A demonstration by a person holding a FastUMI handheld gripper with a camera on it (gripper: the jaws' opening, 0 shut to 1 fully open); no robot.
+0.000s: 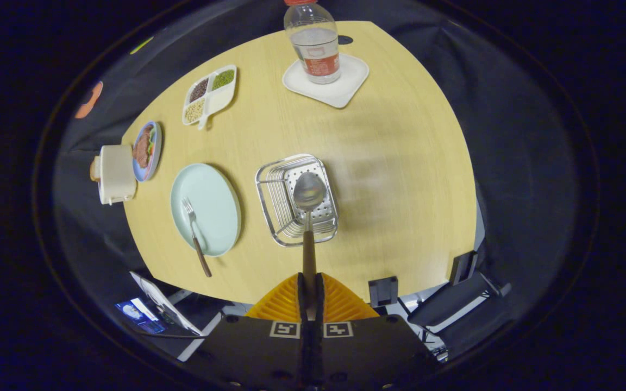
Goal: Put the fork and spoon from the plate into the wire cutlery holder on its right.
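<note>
So on the light wooden table, far left there's a cream toaster-looking box beside a small blue plate of food. Next over, the pale green round plate has the metal fork with a brown handle lying on it, handle poking over the rim. Right of that sits the silver wire cutlery holder. The gripper has its fingers pinched tight on the brown-handled metal spoon, bowl hanging over the holder. Clear water bottle on a white tray at the back.
</note>
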